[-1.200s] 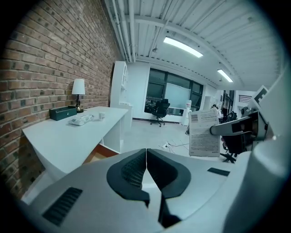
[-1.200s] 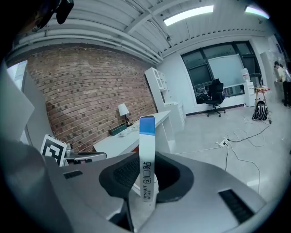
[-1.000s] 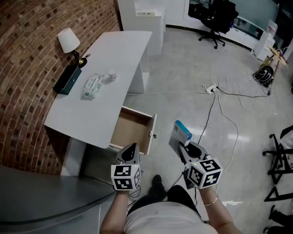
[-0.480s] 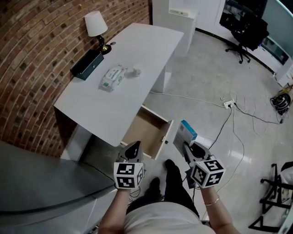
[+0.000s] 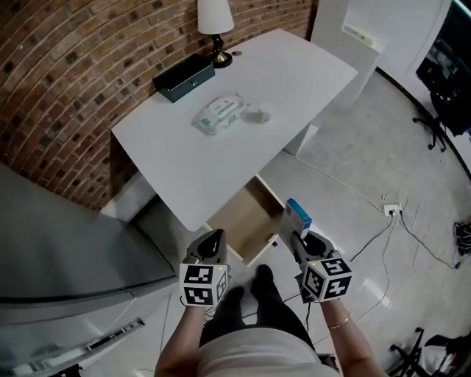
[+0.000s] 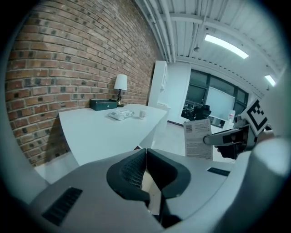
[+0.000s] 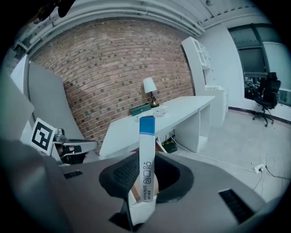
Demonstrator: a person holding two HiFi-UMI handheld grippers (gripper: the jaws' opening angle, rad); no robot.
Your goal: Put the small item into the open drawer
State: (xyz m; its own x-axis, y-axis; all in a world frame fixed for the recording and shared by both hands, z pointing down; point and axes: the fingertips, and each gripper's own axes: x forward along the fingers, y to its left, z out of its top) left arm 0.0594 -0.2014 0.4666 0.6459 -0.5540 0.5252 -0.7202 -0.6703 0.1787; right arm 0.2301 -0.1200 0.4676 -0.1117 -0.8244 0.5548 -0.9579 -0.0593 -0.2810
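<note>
My right gripper (image 5: 295, 240) is shut on a flat white box with a blue end (image 5: 298, 216), holding it upright above the floor. In the right gripper view the box (image 7: 146, 154) stands edge-on between the two pads. The open wooden drawer (image 5: 246, 219) juts from under the near corner of the white desk (image 5: 221, 166), just ahead and left of the box. My left gripper (image 5: 214, 238) hovers in front of the drawer, jaws closed together with nothing in them (image 6: 144, 154). From the left gripper view the box (image 6: 198, 139) shows at the right.
On the desk stand a lamp (image 5: 214, 22), a dark green case (image 5: 184, 76), a wipes pack (image 5: 218, 113) and a small white item (image 5: 263, 113). A brick wall backs the desk. A grey cabinet (image 5: 66, 243) is at my left. Cables and a power strip (image 5: 390, 210) lie on the floor.
The desk and drawer have drawn nearer and now sit straight ahead of the grippers. Both grippers keep their pose; the box stays held in the right one.
</note>
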